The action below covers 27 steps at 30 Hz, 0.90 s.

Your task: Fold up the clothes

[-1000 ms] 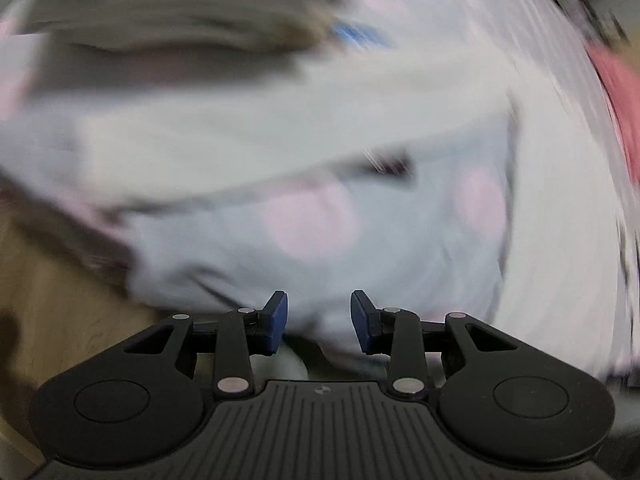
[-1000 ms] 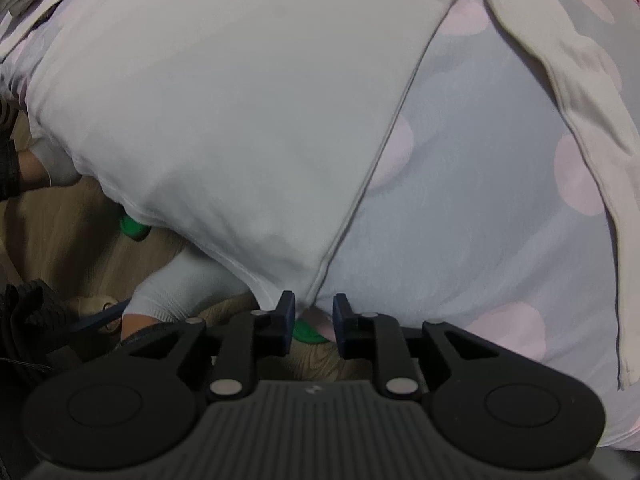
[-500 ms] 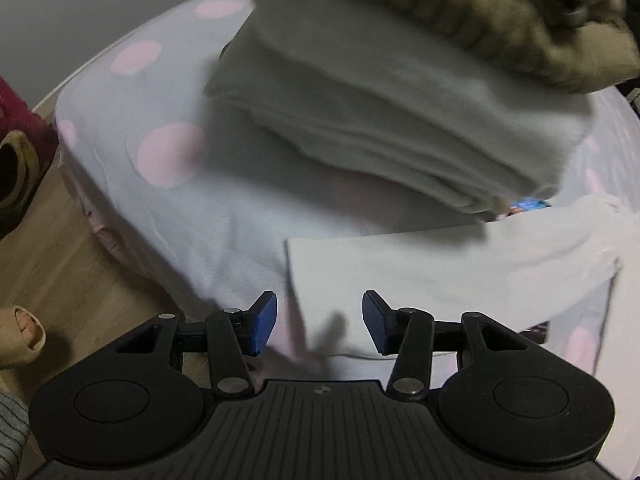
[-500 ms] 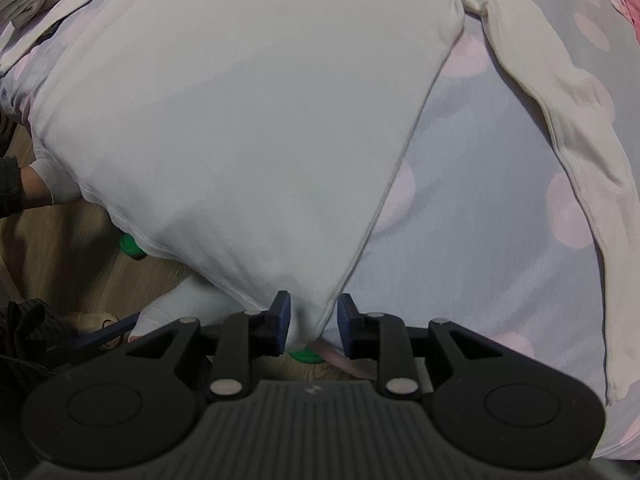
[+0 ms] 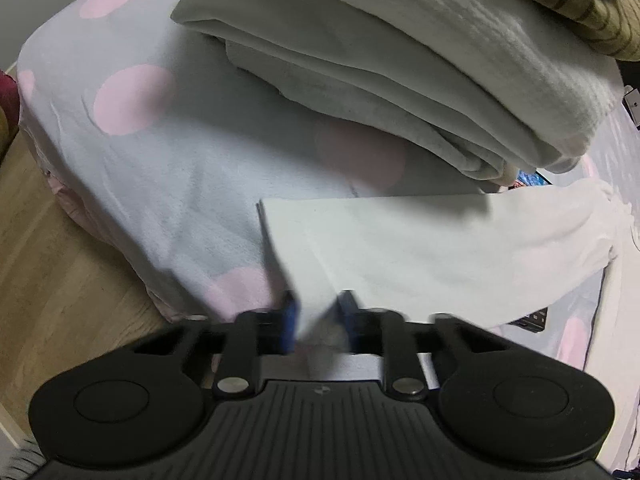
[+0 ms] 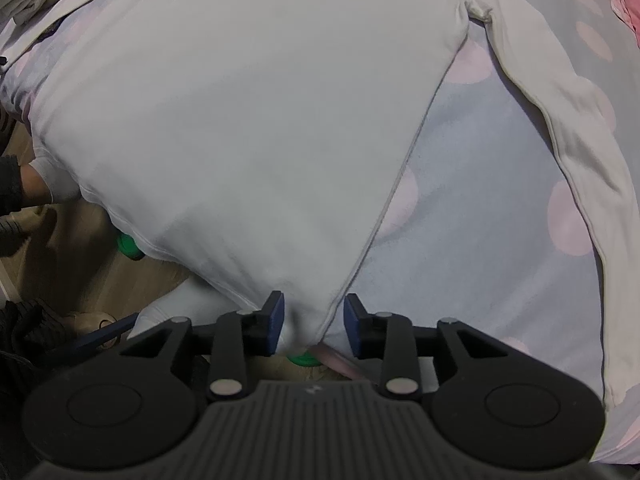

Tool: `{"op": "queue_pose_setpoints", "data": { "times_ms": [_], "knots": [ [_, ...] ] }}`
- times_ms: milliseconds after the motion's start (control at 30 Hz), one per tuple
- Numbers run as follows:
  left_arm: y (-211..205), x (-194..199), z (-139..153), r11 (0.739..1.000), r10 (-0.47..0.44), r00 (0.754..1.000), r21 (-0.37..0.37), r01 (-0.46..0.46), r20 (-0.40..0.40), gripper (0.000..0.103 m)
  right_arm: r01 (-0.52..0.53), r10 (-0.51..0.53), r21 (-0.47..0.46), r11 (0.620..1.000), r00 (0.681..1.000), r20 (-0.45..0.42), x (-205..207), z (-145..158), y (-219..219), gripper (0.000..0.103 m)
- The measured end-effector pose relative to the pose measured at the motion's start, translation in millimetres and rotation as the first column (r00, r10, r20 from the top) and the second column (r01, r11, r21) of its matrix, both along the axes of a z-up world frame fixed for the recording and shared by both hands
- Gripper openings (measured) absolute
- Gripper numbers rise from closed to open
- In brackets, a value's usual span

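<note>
White long-sleeved shirt (image 6: 248, 128) lies spread on a bed with a grey sheet with pink dots (image 6: 480, 216); the shirt's hem hangs over the bed edge above the wooden floor (image 6: 60, 264). Right tongs (image 6: 314, 322) straddle the shirt's bottom corner, jaws have just been opening, pads apart with the cloth loose between them, so released. One sleeve (image 6: 568, 152) stretches along the right side, its cuff cut off by the tongs body. Left tongs (image 5: 318, 316) are motion-blurred; jaws have just been closing and now pinch the cuff end of the other sleeve (image 5: 420, 248), clenched on it. Behind it, a stack of folded grey-white clothes (image 5: 400, 64) with an olive striped piece (image 5: 580, 0) on top, cropped at the frame edge. Green objects (image 6: 128, 246) under the hem are mostly hidden, can't identify them. A hand (image 6: 34, 184) at left edge is partly cut off.
</note>
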<state>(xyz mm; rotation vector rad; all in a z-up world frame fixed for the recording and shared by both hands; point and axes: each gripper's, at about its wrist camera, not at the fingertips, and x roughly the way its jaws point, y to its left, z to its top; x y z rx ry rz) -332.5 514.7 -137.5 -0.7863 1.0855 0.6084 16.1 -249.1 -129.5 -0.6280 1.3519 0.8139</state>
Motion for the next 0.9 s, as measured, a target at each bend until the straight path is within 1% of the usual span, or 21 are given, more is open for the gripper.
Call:
{"op": "queue_pose_setpoints", "data": {
  "times_ms": [33,200,300,400,533,600,633,700,767,800,900],
  "knots": [
    [-0.6,-0.9,3.0,1.000,0.002,1.000,0.005,-0.002,0.011,0.009,0.000,0.000,-0.001,1.000,1.000,0.000,-0.3,0.3,0.0,0.037],
    [-7.7,-5.4,29.3,0.999,0.021,0.996,0.039,-0.025,0.092,0.008,-0.003,0.003,0.004,1.000,1.000,0.008,-1.1,2.9,1.0,0.038],
    [-24.3,-0.1,48.9,0.998,-0.006,0.991,0.057,-0.001,0.133,0.008,-0.007,0.007,0.011,1.000,1.000,0.016,-2.8,2.4,2.2,0.039],
    [-51.7,14.6,68.8,0.992,-0.085,0.984,0.108,0.069,0.154,0.008,-0.009,0.008,0.026,1.000,1.000,0.027,-3.5,6.1,0.9,0.039],
    [-90.5,44.0,97.7,0.971,-0.193,0.966,0.173,0.163,0.173,0.008,-0.008,0.007,0.046,0.999,0.999,0.035,-4.2,9.8,-2.8,0.039],
    [-112.2,59.2,108.2,0.949,-0.264,0.953,0.219,0.229,0.146,0.008,-0.011,0.008,0.055,0.998,0.999,0.041,-5.1,11.6,-4.6,0.039],
    [-123.9,67.6,114.7,0.931,-0.302,0.945,0.252,0.264,0.128,0.008,-0.012,0.009,0.060,0.998,0.999,0.045,-5.5,12.5,-5.5,0.039],
    [-148.2,85.2,128.6,0.884,-0.379,0.921,0.330,0.332,0.087,0.008,-0.013,0.009,0.074,0.997,0.998,0.054,-5.8,16.1,-7.2,0.039],
    [-174.2,103.0,143.7,0.833,-0.444,0.894,0.395,0.386,0.064,0.008,-0.015,0.009,0.090,0.996,0.998,0.063,-6.0,19.3,-8.4,0.039],
    [-186.8,111.8,150.4,0.813,-0.472,0.879,0.417,0.407,0.062,0.008,-0.015,0.009,0.097,0.995,0.998,0.066,-6.0,20.7,-9.0,0.039],
    [-222.4,138.9,172.0,0.776,-0.541,0.835,0.445,0.447,0.104,0.008,-0.018,0.009,0.113,0.993,0.997,0.073,-6.6,22.4,-11.4,0.039]
  ]
}}
